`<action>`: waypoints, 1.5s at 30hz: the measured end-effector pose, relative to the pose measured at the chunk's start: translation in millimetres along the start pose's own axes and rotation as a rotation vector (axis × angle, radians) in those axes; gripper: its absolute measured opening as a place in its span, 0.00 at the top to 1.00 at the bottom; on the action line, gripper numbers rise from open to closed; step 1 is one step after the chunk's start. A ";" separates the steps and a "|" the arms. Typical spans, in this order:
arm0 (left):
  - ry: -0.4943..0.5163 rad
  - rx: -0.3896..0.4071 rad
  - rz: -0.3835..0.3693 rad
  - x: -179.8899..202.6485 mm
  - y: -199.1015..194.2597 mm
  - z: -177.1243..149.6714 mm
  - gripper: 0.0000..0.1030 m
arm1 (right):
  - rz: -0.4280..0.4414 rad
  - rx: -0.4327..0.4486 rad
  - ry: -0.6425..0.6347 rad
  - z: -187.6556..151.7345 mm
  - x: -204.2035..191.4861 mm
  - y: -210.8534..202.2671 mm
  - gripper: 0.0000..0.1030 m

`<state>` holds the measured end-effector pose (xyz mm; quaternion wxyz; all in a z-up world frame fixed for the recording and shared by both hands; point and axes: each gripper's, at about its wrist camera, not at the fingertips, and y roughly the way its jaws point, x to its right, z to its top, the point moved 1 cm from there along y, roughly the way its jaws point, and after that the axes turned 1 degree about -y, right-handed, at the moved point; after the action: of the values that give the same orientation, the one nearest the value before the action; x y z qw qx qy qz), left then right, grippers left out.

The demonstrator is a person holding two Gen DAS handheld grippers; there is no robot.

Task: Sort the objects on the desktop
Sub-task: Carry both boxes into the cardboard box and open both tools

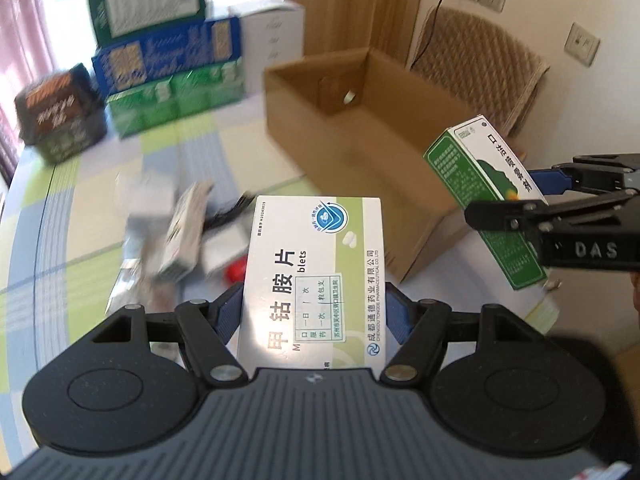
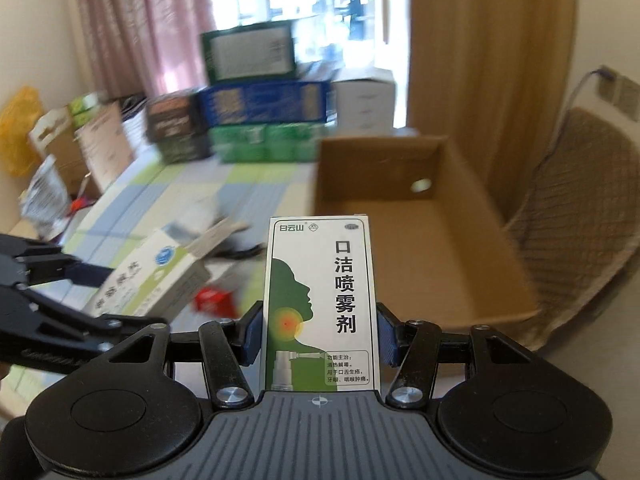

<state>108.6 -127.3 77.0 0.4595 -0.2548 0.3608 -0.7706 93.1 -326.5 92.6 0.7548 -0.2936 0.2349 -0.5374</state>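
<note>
**Two boxes aloft, carton ahead**

Above the checked tablecloth (image 1: 100,184), both claws are loaded. The left gripper (image 1: 314,312) is clamped on a white-and-green tablet box (image 1: 316,276), its blue pads pressing the box's two long sides; the box stands up out of the jaws, clear of the table. The right gripper (image 2: 318,336) is clamped the same way on a green-and-white spray box (image 2: 320,304), held upright.

In the left wrist view the spray box (image 1: 486,200) hangs at about 3 o'clock of the tablet box, just in front of the near right corner of the open cardboard carton (image 1: 356,132). The carton itself lies at about 1 o'clock from the left claw and, in the right wrist view, at 1 o'clock of the right one (image 2: 452,248); what shows of its floor looks bare.

A blurred heap of small packets (image 1: 176,236) and something red (image 1: 236,272) lies on the cloth at about 10 o'clock of the left claw, unsorted.

The step in hand looks like the carry. Next, each box wants bringing over the carton's rim, one after the other so the claws do not meet, then lowering before the jaws part.
</note>
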 end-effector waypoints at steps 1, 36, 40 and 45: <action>0.003 0.010 -0.006 9.1 2.1 7.0 0.35 | -0.009 -0.002 0.008 4.3 10.7 1.2 0.49; -0.085 0.059 -0.060 80.0 120.7 107.6 0.34 | -0.018 -0.100 0.094 34.9 125.9 96.1 0.49; -0.094 0.076 -0.050 69.2 110.2 100.5 0.34 | 0.002 -0.095 0.113 34.5 124.7 98.9 0.49; -0.111 0.096 -0.024 54.6 96.1 90.3 0.28 | 0.020 -0.056 0.157 38.0 125.0 92.4 0.37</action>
<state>199.9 -235.5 59.5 0.4811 -0.2790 0.2942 -0.7772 219.7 -414.8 50.7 0.7310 -0.2692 0.3110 -0.5444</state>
